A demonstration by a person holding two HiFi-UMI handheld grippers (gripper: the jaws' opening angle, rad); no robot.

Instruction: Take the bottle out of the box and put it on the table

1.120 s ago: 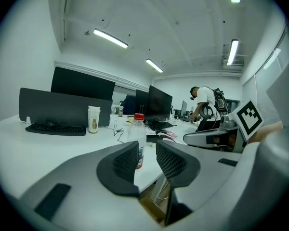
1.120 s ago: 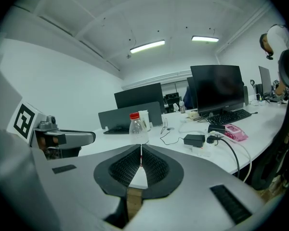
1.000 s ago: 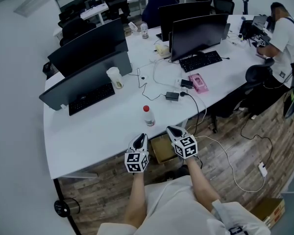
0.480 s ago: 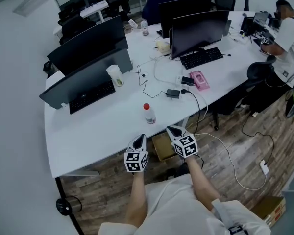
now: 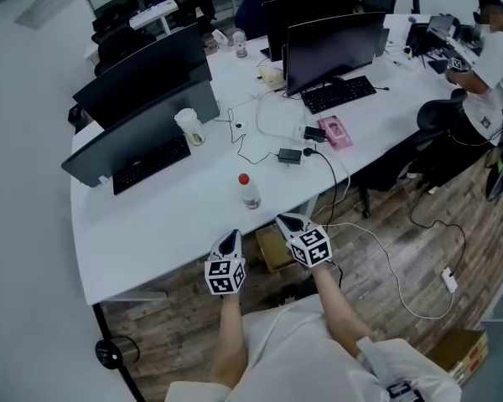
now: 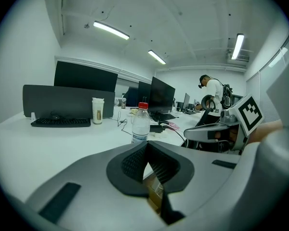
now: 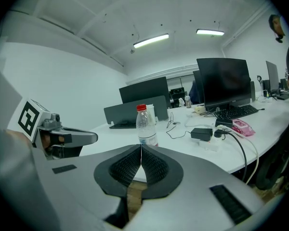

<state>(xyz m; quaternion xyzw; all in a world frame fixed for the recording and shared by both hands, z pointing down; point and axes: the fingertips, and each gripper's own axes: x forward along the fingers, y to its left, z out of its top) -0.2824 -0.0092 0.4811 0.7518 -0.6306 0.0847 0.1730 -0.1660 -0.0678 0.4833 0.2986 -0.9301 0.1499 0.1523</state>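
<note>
Just beyond the left gripper and right gripper, jaws closed and empty, stands the bottle.

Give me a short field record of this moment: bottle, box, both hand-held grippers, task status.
bottle: upright on the white table, red cap on
box: cardboard, on the floor below the table edge
left hand-held gripper: shut, empty, clear of the bottle
right hand-held gripper: shut, empty, clear of the bottle
task status: bottle stands on the table, not in the box
</note>
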